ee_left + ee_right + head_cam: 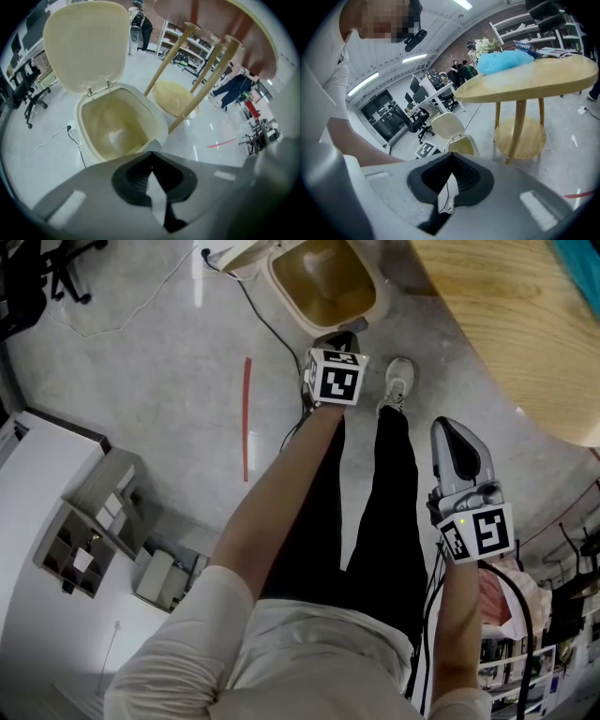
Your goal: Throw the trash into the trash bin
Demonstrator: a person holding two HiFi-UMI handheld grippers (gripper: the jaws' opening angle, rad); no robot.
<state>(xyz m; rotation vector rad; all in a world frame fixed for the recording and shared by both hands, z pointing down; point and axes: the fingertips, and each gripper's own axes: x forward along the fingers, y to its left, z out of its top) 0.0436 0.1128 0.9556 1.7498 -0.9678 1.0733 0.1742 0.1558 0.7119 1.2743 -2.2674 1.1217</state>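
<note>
While left gripper (151, 155) and right gripper (452, 155) sit closed, glossy rounded cream bin (157, 124) open.

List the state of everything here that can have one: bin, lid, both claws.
Trash bin: upright, with a pale scrap lying inside.
Lid: swung up, fully open.
Left claw: shut, empty, pointing down at the bin.
Right claw: shut, empty, held off to the side.

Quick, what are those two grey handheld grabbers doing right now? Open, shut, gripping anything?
Grey left gripper: closed, nothing visible between its jaws.
Grey right gripper: closed, nothing visible between its jaws.
</note>
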